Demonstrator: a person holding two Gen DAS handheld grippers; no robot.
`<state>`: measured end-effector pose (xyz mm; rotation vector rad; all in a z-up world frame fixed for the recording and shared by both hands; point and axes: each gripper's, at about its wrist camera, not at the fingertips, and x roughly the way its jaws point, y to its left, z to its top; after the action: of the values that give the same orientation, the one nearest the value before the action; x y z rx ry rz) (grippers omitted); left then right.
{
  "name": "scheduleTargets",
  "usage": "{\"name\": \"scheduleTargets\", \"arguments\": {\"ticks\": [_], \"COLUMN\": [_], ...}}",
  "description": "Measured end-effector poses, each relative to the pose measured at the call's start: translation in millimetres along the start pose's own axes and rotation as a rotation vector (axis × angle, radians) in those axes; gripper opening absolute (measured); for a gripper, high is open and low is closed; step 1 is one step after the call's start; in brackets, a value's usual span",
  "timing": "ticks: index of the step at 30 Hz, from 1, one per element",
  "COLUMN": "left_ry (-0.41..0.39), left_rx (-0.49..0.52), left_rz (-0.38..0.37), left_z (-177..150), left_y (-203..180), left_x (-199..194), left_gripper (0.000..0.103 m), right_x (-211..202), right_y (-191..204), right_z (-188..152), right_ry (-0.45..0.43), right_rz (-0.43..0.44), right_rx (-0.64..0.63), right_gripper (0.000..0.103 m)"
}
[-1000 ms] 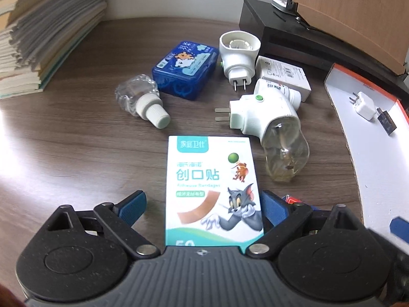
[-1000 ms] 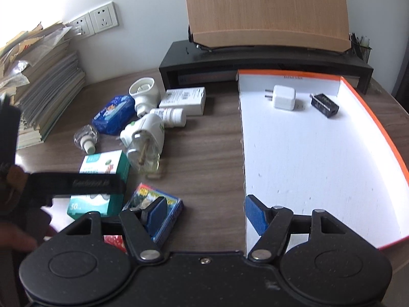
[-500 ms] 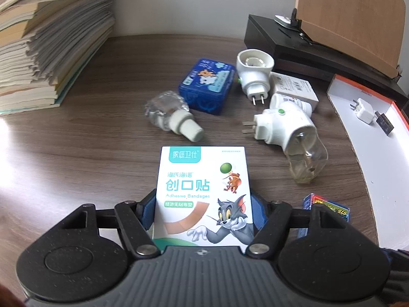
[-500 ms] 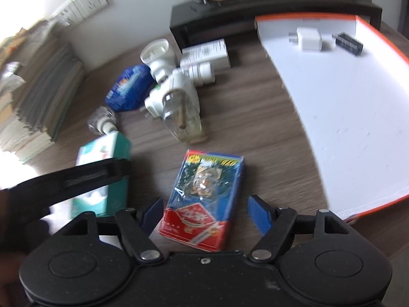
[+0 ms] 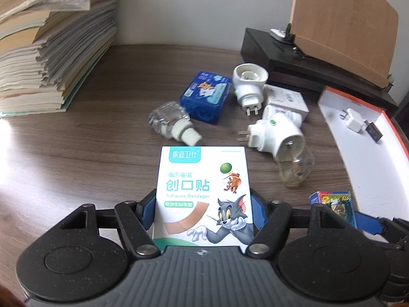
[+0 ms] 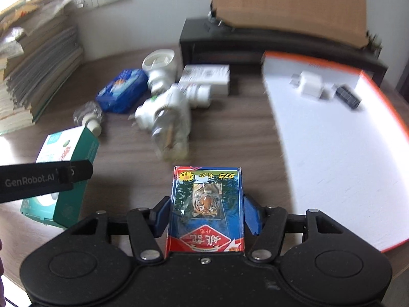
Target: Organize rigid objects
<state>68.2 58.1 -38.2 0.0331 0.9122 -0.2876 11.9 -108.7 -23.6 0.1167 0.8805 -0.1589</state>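
Note:
My left gripper (image 5: 203, 211) is shut on a white and teal box of adhesive bandages (image 5: 203, 186), held a little above the table. My right gripper (image 6: 205, 213) is shut on a blue and red playing-card box with a tiger (image 6: 205, 204). The card box also shows in the left wrist view (image 5: 334, 203), and the bandage box in the right wrist view (image 6: 64, 176). A white tray with an orange rim (image 6: 332, 153) lies to the right and holds a white charger (image 6: 310, 87) and a small black item (image 6: 347, 97).
On the wood table lie a blue tin (image 5: 204, 97), a clear refill bottle (image 5: 171, 124), two white plug-in diffusers (image 5: 249, 84) (image 5: 278, 138) and a white carton (image 5: 286, 98). A stack of books (image 5: 46, 51) stands at the left, a black stand (image 5: 294, 61) at the back.
Both grippers have closed on their boxes: the left on the bandage box, the right on the card box. Both boxes have been lifted off the table.

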Motion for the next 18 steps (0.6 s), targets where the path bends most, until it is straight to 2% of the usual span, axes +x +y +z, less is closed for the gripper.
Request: {"name": "scheduleTargets", "arguments": {"ticks": [9,18], "left_ry": [-0.044,-0.07], "left_rx": [0.051,0.104], "left_rz": [-0.091,-0.195], "left_z": [14.5,32.2], "left_y": [-58.7,-145.7], "left_x": [-14.2,-9.2], "left_gripper": [0.071,0.071], "right_x": [-36.7,-52.4], "right_y": [-68.0,-152.9], "right_z": [29.0,50.5], "right_ry": [-0.124,-0.162], "right_rz": [-0.053,-0.107], "right_rx": [0.049,0.084], "right_gripper": [0.071,0.071]}}
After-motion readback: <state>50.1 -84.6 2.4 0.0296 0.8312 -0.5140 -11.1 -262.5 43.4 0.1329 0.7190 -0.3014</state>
